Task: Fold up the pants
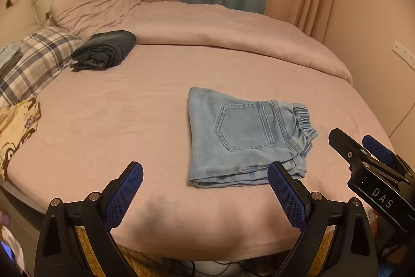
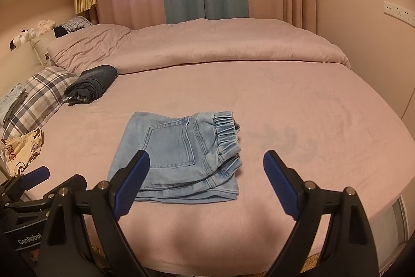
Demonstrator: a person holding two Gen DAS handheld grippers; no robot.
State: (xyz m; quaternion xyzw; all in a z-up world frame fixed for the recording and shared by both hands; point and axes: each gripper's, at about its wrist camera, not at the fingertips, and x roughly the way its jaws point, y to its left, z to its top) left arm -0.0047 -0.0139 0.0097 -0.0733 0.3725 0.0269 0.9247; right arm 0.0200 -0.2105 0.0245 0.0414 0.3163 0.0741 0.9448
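Note:
Light blue denim pants point(image 1: 241, 136) lie folded in a compact rectangle on the pink bed, back pocket up, elastic cuffs to the right. They also show in the right wrist view point(image 2: 179, 155). My left gripper point(image 1: 205, 170) is open and empty, hovering near the bed's front edge, its right finger just in front of the pants' near corner. My right gripper point(image 2: 207, 160) is open and empty, its left finger over the pants' near left corner. The right gripper also shows at the right edge of the left wrist view point(image 1: 363, 149).
A folded dark garment point(image 1: 103, 49) lies at the back left by a plaid pillow point(image 1: 33, 56). A yellow printed cloth point(image 1: 15, 131) lies at the left edge. A bunched pink duvet point(image 1: 220, 27) covers the far side. A wall stands to the right.

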